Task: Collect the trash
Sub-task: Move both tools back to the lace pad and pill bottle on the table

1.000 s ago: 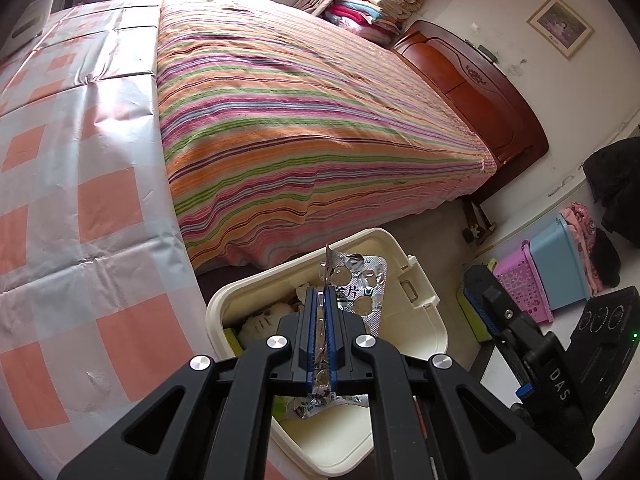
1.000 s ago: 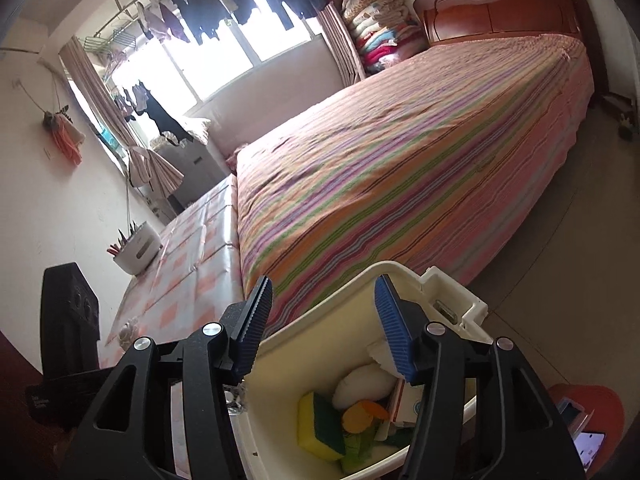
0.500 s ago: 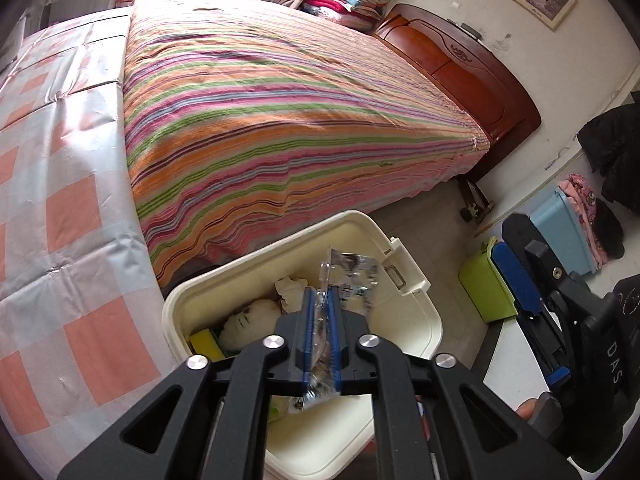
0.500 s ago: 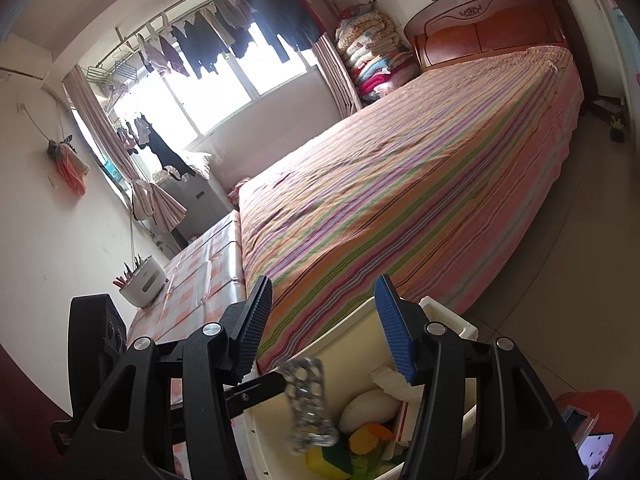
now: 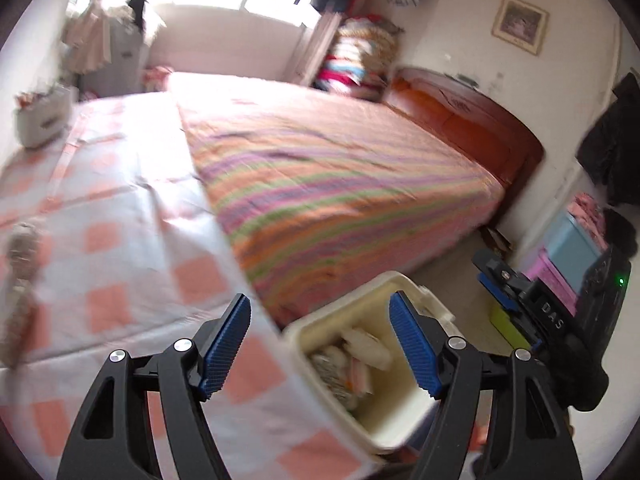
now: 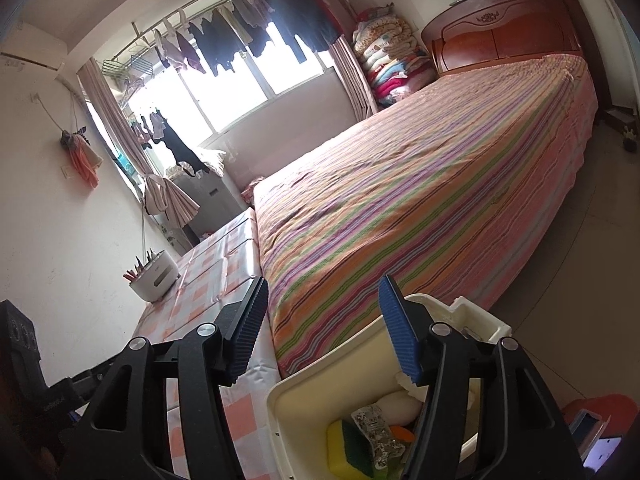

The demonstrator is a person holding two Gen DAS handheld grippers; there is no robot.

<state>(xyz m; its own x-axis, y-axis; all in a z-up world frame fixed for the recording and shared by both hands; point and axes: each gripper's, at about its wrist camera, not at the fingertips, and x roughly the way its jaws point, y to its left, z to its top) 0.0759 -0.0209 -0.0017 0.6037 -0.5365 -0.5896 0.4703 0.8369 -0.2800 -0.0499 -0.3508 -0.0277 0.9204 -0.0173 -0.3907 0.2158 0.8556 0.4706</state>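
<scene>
The cream trash bin (image 5: 400,424) stands on the floor between the table's edge and the bed. In the left wrist view my left gripper (image 5: 318,300) hangs above the table corner and the bin; its jaws are opening and nothing is between them. A silver blister pack (image 6: 372,424) lies in the bin (image 6: 276,400) on a yellow-green sponge (image 6: 344,444), next to white crumpled paper (image 6: 400,402). My right gripper (image 6: 323,282) hovers over the bin's near rim, its jaws opening slightly and holding nothing. It also shows at the right in the left wrist view as the right gripper (image 5: 504,292).
A pink-checked tablecloth (image 5: 112,240) covers the table on the left; a blurred grey object (image 5: 20,276) lies at its left edge. A white utensil holder (image 6: 154,276) stands against the wall. The striped bed (image 6: 420,200) fills the middle. Coloured boxes (image 5: 568,256) sit by the right wall.
My left gripper opened and let go of the blister pack, which now lies in the bin. The left gripper then rose and swung left toward the table. The right gripper barely moved.
</scene>
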